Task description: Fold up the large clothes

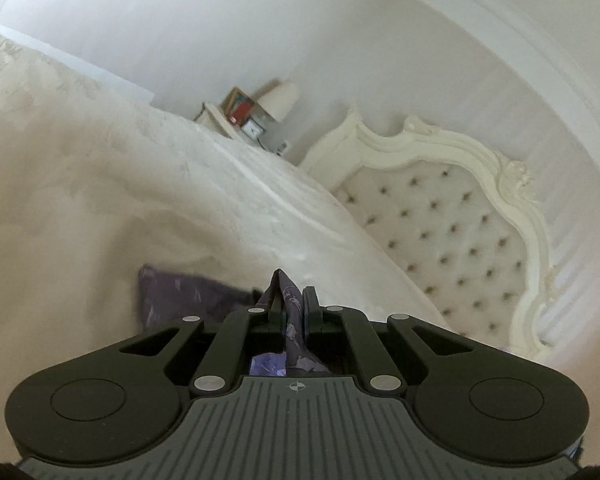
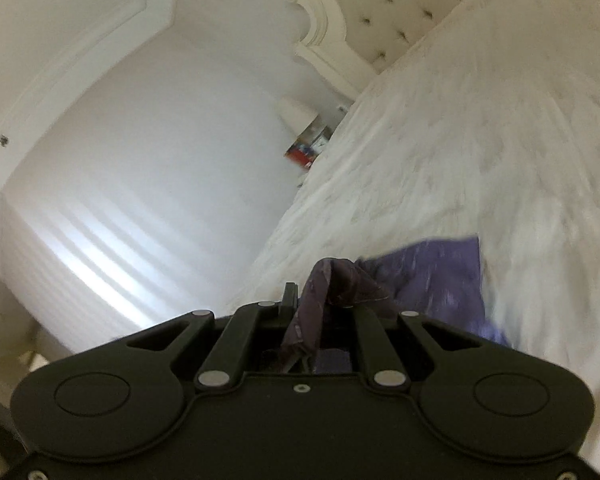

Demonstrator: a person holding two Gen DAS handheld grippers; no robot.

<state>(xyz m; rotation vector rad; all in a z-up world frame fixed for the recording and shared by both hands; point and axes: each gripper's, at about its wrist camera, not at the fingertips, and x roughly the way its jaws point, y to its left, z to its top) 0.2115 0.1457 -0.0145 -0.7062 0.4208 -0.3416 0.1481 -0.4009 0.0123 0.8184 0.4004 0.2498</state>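
A purple patterned garment [image 1: 180, 300] lies partly on the white bedspread [image 1: 100, 184]. My left gripper [image 1: 293, 300] is shut on a bunched edge of it, with cloth poking up between the fingers. In the right wrist view the same purple garment [image 2: 432, 276] spreads to the right over the bedspread [image 2: 480, 140]. My right gripper [image 2: 320, 300] is shut on another bunched edge, which drapes over the right finger and hides it. Both grippers hold the cloth lifted above the bed.
A cream tufted headboard [image 1: 452, 216] with a carved frame stands at the bed's head. A bedside table [image 1: 236, 116] carries a lamp, books and a small clock. White walls [image 2: 160, 140] surround the bed.
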